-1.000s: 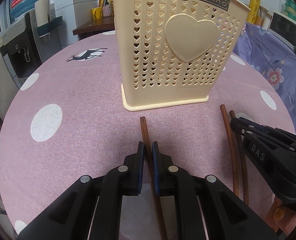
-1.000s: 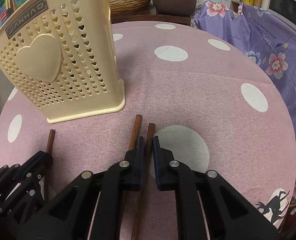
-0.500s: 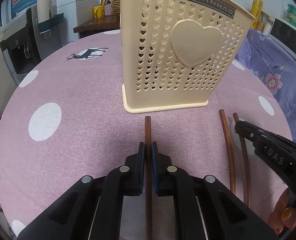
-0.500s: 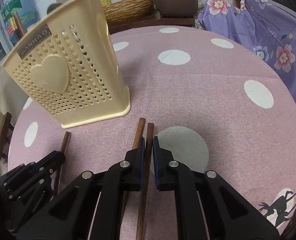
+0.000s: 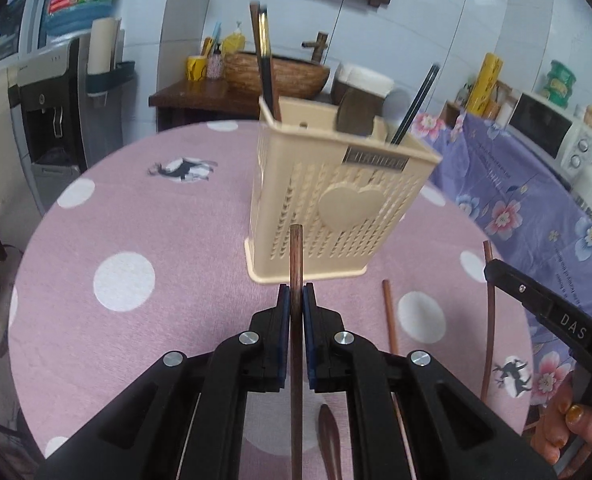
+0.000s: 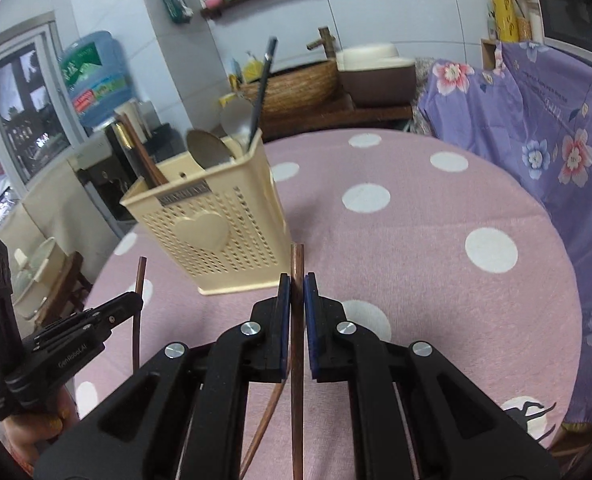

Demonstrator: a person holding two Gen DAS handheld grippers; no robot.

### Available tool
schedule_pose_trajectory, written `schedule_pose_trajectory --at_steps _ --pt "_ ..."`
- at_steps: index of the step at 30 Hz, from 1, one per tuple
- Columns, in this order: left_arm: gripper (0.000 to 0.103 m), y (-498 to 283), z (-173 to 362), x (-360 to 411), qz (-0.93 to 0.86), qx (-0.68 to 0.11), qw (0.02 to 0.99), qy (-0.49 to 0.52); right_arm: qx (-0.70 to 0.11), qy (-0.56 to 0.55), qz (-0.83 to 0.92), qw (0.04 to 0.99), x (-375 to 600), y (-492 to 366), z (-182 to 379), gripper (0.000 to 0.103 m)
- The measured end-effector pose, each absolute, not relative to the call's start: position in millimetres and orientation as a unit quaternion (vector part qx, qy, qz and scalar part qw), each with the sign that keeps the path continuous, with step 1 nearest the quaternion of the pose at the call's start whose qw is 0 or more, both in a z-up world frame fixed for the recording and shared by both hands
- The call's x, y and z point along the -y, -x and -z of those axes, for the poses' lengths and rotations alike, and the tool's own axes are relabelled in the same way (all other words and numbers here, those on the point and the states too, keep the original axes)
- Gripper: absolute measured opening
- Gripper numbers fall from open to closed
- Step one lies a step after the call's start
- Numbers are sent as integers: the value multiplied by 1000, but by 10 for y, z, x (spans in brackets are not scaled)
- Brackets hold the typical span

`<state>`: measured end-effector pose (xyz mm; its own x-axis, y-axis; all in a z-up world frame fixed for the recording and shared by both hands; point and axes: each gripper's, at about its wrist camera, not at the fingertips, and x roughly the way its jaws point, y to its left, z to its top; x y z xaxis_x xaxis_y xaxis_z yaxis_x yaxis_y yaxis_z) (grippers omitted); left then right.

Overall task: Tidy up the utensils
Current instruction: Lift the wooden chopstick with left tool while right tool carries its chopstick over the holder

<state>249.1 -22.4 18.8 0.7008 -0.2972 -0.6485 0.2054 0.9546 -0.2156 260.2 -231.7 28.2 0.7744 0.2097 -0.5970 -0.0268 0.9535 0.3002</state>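
Clamping one chopstick each: L hand-held gripper (image 5: 296, 300) w/ brown chopstick (image 5: 296, 256), R hand-held gripper (image 6: 296, 296) w/ reddish chopstick (image 6: 298, 264).

R gripper (image 6: 296, 284) clamped on brown chopstick (image 6: 297, 264), tip at 12. Cream utensil holder (image 6: 211, 236) at 11 w/ spoon & chopsticks inside. L gripper (image 6: 135, 304) at 9, also pinching chopstick. Pink dotted tablecloth (image 6: 436, 280) underneath.

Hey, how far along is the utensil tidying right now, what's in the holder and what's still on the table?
Partly done. The cream holder already has dark chopsticks, a wooden spoon and a black stick standing in it. In hand: the left gripper and the right gripper are each shut on a brown chopstick. Left: another brown chopstick and a spoon-like piece still lie on the pink tablecloth.
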Motion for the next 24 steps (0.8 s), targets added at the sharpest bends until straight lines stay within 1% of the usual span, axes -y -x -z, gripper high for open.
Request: schedule_pose_trajectory --at_steps 6,11,24 --pt "7 -2348 -571 98 143 -320 934 72 -299 -146 -88 939 2432 -2403 -610 8" --pt "7 -2263 -863 58 129 -282 949 54 -272 -143 -100 946 2514 -2288 -911 8" --pt "7 -2232 -981 12 123 -269 954 53 -259 -132 -118 950 2529 -2226 -1134 8"
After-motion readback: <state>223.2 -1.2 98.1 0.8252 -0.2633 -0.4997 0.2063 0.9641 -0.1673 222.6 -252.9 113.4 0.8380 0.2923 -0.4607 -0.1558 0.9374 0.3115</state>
